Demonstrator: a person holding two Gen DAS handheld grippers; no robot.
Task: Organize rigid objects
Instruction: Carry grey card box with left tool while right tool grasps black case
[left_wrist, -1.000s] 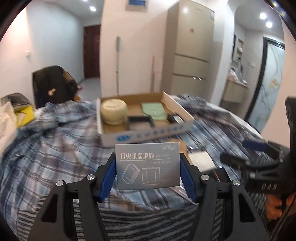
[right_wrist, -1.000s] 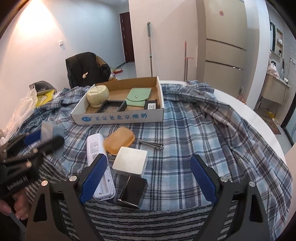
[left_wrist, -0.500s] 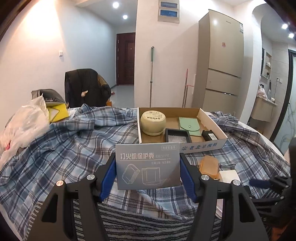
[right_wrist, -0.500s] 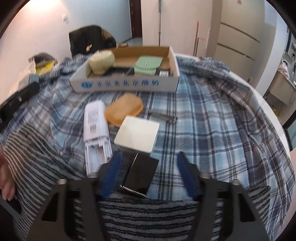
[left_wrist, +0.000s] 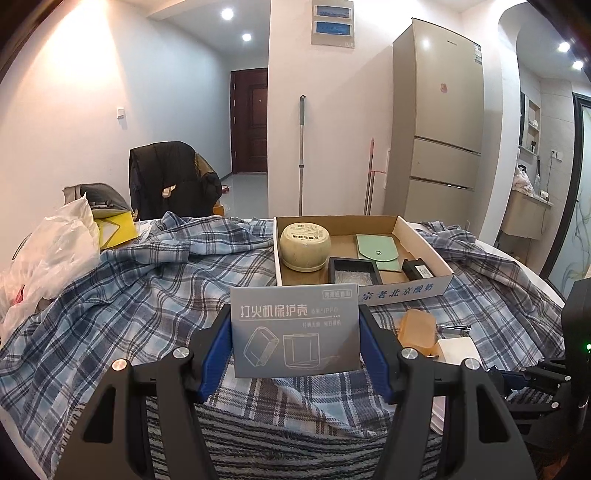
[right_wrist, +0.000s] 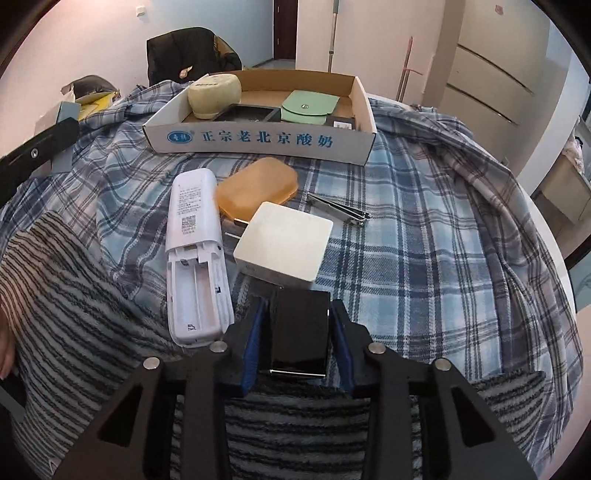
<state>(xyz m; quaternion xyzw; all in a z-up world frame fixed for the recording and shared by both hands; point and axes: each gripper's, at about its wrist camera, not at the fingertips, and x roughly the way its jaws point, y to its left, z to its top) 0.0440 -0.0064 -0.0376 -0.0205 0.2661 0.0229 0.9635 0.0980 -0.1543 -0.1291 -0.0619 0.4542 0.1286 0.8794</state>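
Grey card box (left_wrist: 294, 328) fills the centre of the left wrist view, upright with its printed face toward us, clamped at both side edges between the blue pads of the left gripper (left_wrist: 295, 345). We hold that gripper level above the plaid cloth (left_wrist: 122, 314), pointing toward the cardboard tray (left_wrist: 406, 290), which already carries a cream round tin (left_wrist: 304, 246), a green pouch (left_wrist: 377, 247), a black frame (left_wrist: 352, 269) and a small black device (left_wrist: 418, 268). At the lower right edge we see the dark body of the right gripper (left_wrist: 532, 380), low over the cloth.

In the right wrist view, we have the right gripper (right_wrist: 298, 334) tilted down at the table, its pads pressed against the two long sides of a black glossy box (right_wrist: 299, 332) that lies just behind a white square box (right_wrist: 284, 245). A white remote (right_wrist: 194, 254) lies just left, an orange case (right_wrist: 256, 186) beyond, metal tweezers (right_wrist: 338, 209) to the right.
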